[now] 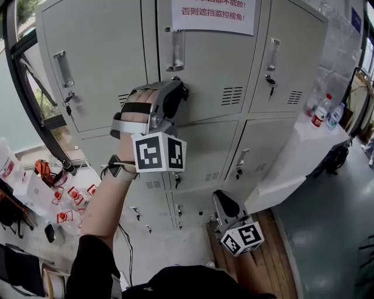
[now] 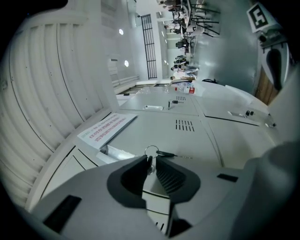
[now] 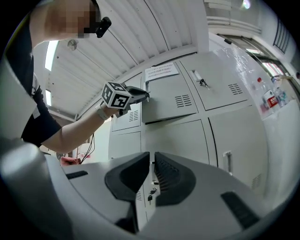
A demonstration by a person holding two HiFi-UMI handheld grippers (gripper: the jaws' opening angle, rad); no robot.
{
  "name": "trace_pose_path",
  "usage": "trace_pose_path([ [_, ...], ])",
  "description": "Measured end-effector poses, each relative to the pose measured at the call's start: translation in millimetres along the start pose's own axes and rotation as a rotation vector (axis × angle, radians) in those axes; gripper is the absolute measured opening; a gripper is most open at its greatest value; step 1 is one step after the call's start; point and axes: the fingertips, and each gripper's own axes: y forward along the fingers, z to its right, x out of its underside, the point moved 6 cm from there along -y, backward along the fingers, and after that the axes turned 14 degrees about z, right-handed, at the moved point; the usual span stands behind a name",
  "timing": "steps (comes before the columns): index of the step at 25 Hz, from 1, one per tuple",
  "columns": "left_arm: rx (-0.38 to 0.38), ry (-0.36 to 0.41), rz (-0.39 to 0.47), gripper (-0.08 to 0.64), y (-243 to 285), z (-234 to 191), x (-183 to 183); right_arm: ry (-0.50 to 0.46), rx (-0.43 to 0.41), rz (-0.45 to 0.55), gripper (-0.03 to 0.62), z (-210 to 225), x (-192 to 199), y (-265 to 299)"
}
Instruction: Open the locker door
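— Where's your left gripper (image 2: 150, 160)?
— Pinched shut on the key (image 2: 149, 163) in the locker door (image 1: 210, 70), just under its handle (image 1: 174, 50).
— Room to swing?
— The door's left edge stands slightly ajar. My right gripper (image 3: 151, 162), jaws nearly together and empty, hangs well below.

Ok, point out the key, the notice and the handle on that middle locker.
key (image 2: 150, 163), left gripper view, on its head, just under the ring.
notice (image 1: 213, 16), head view, on the middle of the sheet's visible part.
handle (image 1: 175, 49), head view, on the middle of the metal pull.
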Motion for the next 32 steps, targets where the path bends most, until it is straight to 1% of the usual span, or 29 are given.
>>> trace_pose_path([
  [2, 0.009, -0.006, 0.015, 0.072, -5.2, -0.9, -8.7, 0.006, 0.029, 0.011, 0.049, -0.2, -2.8, -7.5],
  [6, 0.014, 0.015, 0.029, 0.072, -11.8, 0.6, -31.2, -0.001, 0.059, 0.024, 0.049, 3.8, -14.4, -23.3],
  [13, -0.02, 0.012, -0.01, 0.074, -16.4, 5.6, -70.7, 0.006, 0.05, 0.023, 0.049, 22.4, -32.7, -61.2],
  [15, -0.027, 0.014, -0.016, 0.074, -17.1, 7.4, -85.5, -0.005, 0.045, 0.015, 0.05, 28.0, -40.7, -73.5],
  [21, -0.03, 0.021, -0.005, 0.074, -14.4, 15.4, -136.7, 0.0, 0.042, 0.0, 0.049, 45.0, -52.8, -110.3],
  [25, -0.032, 0.075, -0.024, 0.074, -8.1, 23.6, -165.7, 0.003, 0.046, 0.0, 0.051, 52.7, -59.6, -133.8],
  [28, -0.035, 0.12, -0.019, 0.074, -1.8, 30.4, -189.1, 0.006, 0.063, 0.005, 0.051, 59.2, -64.1, -150.6],
  [30, -0.029, 0.128, 0.003, 0.074, 3.7, 34.9, -204.2, 0.007, 0.076, 0.009, 0.05, 62.9, -66.0, -160.1],
  [32, -0.021, 0.119, 0.025, 0.079, 9.8, 39.1, -216.3, 0.006, 0.089, 0.011, 0.049, 65.9, -67.4, -168.2],
])
